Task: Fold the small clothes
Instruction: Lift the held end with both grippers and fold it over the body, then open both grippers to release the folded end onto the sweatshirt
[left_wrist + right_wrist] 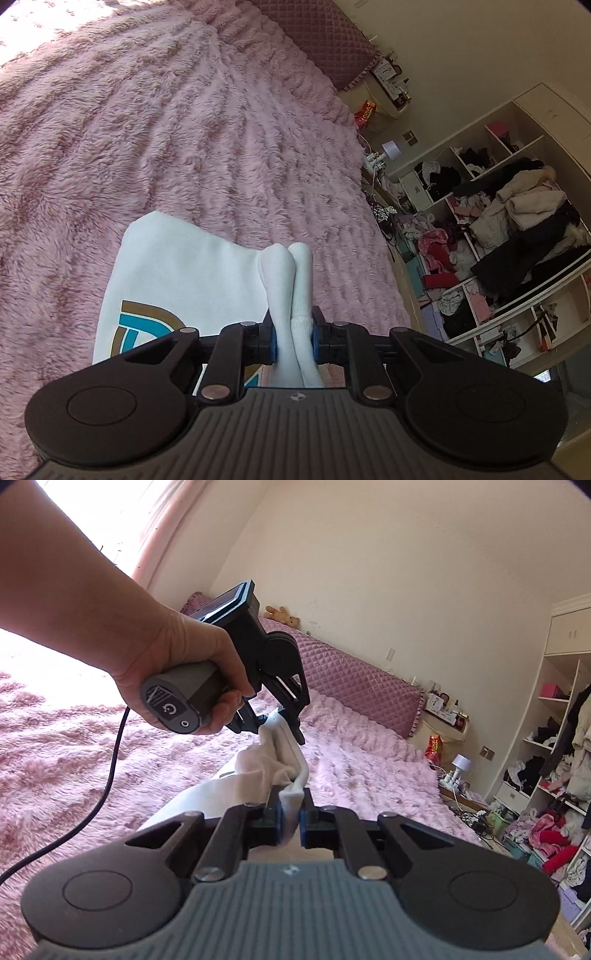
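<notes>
**Two hand-held tongs lift a white garment over a pink bed**

Left wrist view: nearest the camera, the left tongs (293, 338) are clamped on a thick bunched fold of a white garment (177, 273). The cloth stands up between the blue pads (272, 341) in two rounded ridges. To the left of the tongs the garment hangs flat, showing a printed emblem (147, 325) in teal and brown that appears only in this view. Beyond and below the tongs spreads a fluffy pink blanket (147, 129). To the right, farther off, open shelves (498, 229) overflow with piled clothes.

Right wrist view: nearest the camera, the right tongs (291, 823) are shut tight on a thin edge of the same white garment (258, 768). Just ahead, the cloth stretches up to the left tongs (275, 725), which grip its other end. Only this view shows the person's left hand (184, 664) wrapped around the grey handle, with a black cable (110, 768) trailing down. Past both tongs lies the pink blanket (351, 768), then a quilted purple headboard (351, 679) with a stuffed toy (282, 614) on top, against a cream wall (406, 554). The cluttered shelves (554, 738) stand at far right.
</notes>
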A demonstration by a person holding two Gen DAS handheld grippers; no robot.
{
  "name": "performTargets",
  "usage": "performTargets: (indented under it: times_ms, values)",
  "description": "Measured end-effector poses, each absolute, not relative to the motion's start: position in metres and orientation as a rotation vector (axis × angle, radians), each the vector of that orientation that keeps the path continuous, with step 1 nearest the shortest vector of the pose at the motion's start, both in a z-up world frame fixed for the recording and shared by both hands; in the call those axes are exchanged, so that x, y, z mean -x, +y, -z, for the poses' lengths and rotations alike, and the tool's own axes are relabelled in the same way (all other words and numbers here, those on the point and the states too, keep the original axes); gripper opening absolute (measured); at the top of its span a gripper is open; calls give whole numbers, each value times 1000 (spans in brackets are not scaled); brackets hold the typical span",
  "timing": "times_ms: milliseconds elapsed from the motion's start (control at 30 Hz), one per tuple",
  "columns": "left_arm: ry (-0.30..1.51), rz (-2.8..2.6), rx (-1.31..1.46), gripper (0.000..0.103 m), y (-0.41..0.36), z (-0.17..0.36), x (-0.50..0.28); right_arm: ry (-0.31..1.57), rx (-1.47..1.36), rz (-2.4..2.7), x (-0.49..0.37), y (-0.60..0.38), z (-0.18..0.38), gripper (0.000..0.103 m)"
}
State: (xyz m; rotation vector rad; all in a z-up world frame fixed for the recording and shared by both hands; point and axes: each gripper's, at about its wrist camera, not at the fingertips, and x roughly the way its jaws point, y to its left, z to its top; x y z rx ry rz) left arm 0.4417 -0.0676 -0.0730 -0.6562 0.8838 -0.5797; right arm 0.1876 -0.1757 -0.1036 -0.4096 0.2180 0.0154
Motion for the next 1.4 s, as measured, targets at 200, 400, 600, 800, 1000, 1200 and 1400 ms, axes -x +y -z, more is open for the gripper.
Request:
performTargets:
  times_ms: [200, 400, 600, 800, 1000, 1200, 1400]
  values:
    - [909, 612, 641, 17, -138, 92, -436, 264, 320, 117, -174, -254, 109, 2]
    - [968, 624, 590, 17, -192, 116, -434, 357, 230, 207, -168, -314, 141, 2]
    - [986, 613, 541, 17, -222, 136, -429, 421, 177, 231, -171, -338, 175, 1]
    - [953, 633, 525, 17, -240, 131, -426, 425, 144, 256, -174, -339, 181, 1]
    - [896, 634, 455, 17, -253, 124, -422, 508, 123, 275, -182, -339, 190, 12]
    - [754, 683, 500, 21, -214, 97, -388, 483, 91, 358, -168, -359, 181, 25]
    - [728, 691, 487, 28, -135, 83, -307, 472, -191, 264, -144, -397, 165, 25]
